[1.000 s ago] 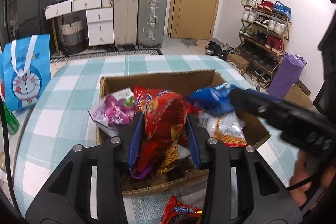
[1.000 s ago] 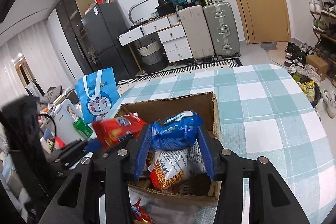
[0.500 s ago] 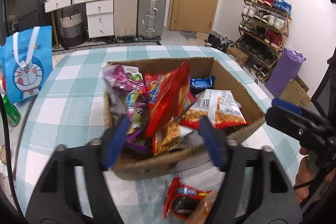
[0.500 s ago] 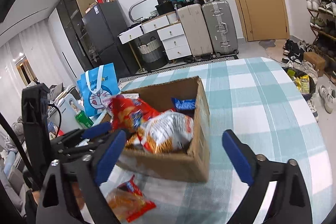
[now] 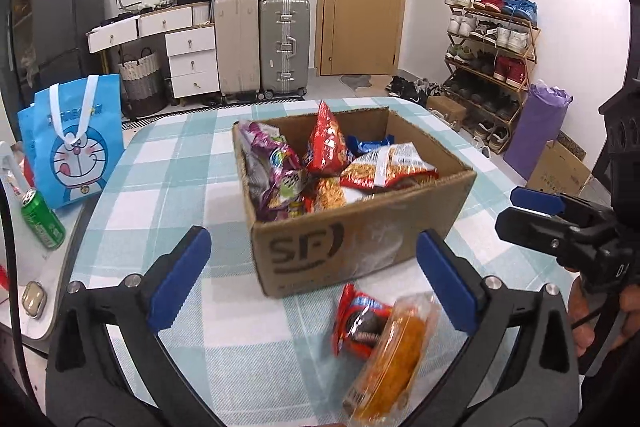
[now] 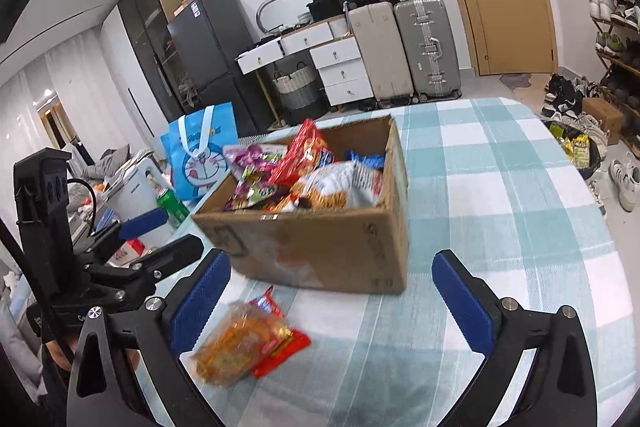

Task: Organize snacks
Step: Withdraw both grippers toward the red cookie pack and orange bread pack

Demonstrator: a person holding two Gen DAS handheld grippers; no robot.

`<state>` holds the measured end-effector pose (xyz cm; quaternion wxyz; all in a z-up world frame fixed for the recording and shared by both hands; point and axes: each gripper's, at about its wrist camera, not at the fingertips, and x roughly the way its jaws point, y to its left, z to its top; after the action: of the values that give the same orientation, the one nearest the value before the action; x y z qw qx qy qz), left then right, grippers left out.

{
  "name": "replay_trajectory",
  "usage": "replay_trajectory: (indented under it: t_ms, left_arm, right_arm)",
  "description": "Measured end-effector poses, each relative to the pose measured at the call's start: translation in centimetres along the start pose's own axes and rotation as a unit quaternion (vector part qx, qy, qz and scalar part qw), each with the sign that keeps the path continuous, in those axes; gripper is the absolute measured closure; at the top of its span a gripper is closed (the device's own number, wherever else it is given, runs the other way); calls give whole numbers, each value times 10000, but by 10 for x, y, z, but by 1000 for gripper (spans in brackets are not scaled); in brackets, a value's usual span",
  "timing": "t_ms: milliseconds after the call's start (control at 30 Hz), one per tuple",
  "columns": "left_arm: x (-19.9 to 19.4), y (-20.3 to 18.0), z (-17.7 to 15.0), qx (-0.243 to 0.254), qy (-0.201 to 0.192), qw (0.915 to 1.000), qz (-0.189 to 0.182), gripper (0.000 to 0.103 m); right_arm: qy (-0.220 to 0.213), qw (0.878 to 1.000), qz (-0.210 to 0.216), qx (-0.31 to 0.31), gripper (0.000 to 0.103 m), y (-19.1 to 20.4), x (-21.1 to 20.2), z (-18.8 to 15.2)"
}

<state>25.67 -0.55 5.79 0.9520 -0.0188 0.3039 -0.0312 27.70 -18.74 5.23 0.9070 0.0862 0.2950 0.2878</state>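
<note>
1. While both tools hang back from the box (image 5: 360,227), I read them as empty: the left tool (image 5: 316,279) has its jaws spread wide with nothing between them, and the right tool (image 6: 332,295) is the same.
2. Two snacks lie on the worktop (image 5: 172,187) on the near side of the box: an orange pack (image 5: 394,351) and a red pack (image 5: 358,319). The orange one lies partly over the red one, so they touch.
3. From the left view they sit toward the near right, by the left tool's right finger (image 5: 448,283); from the right view they are at near left.
4. I judge both packs light, soft and crinkly, with slick film that could slide out of a shallow pinch. The contents are probably brittle, so a hard squeeze may crush them.
5. I would take the orange pack first, across its narrow middle, since it is on top and its long sides are free.
6. For the red pack, its free left edge looks like the best hold.
7. Inside, the box is already heaped with bags, so I expect little room to push anything down.
</note>
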Motion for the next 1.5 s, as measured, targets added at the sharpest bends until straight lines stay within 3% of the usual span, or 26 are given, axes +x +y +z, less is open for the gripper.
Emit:
replay_trajectory:
  t_ms: [300,667,1500]
  left_arm:
    - [-21,9,-28,-143,207,9997,-20,1]
    - [-27,-7,-49,96,438,9990,81,1]
    - [3,-55,-76,937,928,9911,-156,1]
  right_arm:
    - [187,9998,-22,-119,1,11,0,-12]
    - [413,9990,-57,-149,1,11,3,-30]
    - [644,9974,-243,-221,1,5,10,-35]
